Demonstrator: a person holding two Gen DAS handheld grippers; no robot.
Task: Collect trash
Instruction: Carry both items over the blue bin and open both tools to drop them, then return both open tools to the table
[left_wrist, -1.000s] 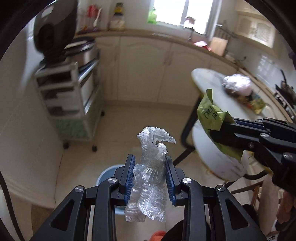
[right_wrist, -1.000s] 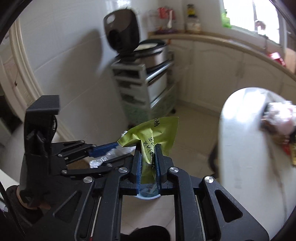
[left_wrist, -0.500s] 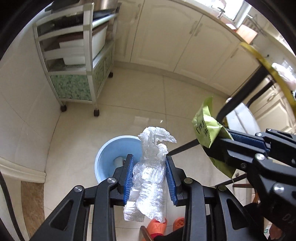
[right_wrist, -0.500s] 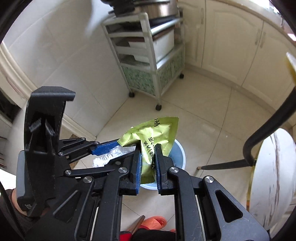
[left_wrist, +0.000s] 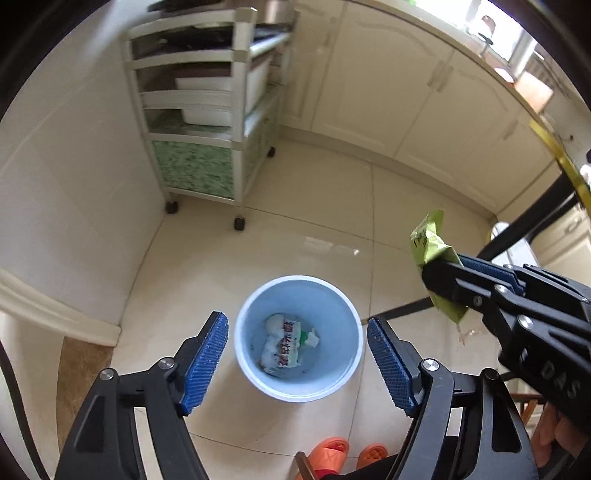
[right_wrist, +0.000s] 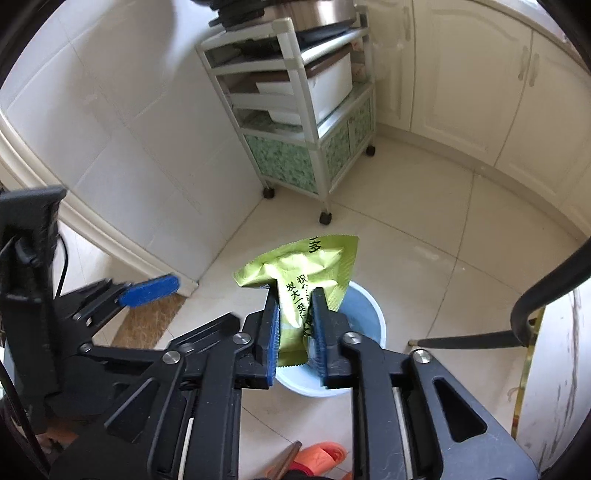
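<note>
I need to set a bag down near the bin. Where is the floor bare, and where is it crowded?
Bare tile lies between the blue bin and the wheeled shelf cart, and on toward the cabinets. It is crowded by the orange slippers and the black table legs.

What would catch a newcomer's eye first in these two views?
The blue bin on the pale floor, framed between the wide-open left gripper, with white crumpled trash inside. Next, the green snack wrapper between the right gripper's jaws, which have just been opening, right above the bin.
</note>
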